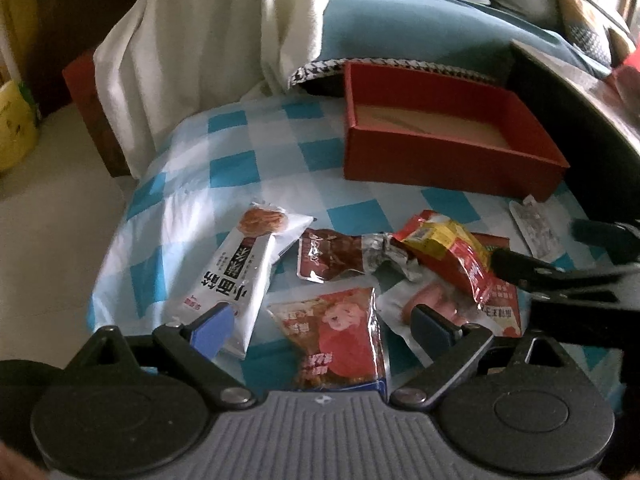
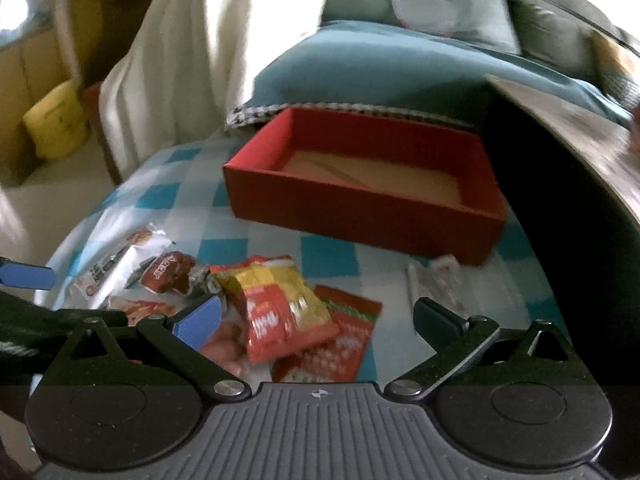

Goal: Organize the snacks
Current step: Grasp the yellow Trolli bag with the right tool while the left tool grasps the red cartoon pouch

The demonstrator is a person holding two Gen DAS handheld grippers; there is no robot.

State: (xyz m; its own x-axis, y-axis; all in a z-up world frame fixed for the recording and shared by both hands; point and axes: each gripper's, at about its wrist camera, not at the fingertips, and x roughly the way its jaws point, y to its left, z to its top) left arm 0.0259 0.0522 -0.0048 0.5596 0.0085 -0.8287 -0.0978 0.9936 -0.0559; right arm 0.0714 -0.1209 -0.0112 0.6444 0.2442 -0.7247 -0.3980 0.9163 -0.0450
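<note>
Blue-and-white checked cloth (image 1: 208, 168) covers the desk, with a teal cushion (image 1: 400, 20) and a draped white blanket (image 1: 208, 20) behind it. Red box (image 1: 452, 160) sits open-topped at the far side of the cloth, bare cardboard floor showing, nothing inside. Snack packets lie loose in a cluster nearer the cameras, well apart from the box: a long white packet (image 1: 244, 272) on the left, a dark brown foil packet (image 1: 340, 256) just beside it, a red-and-yellow packet (image 1: 452, 256) resting on top of other red wrappers, and a red packet with a cartoon face (image 1: 344, 336) closest in. A pale small packet (image 1: 532, 228) lies near the box's front right corner. Left tool (image 1: 320, 324) hangs over the cartoon packet, jaws spread wide, pads touching nothing. Right tool (image 2: 316, 320) hangs over the red-and-yellow packet (image 2: 280, 312), jaws likewise wide apart, nothing gripped. Right-wrist view is slightly blurred.
</note>
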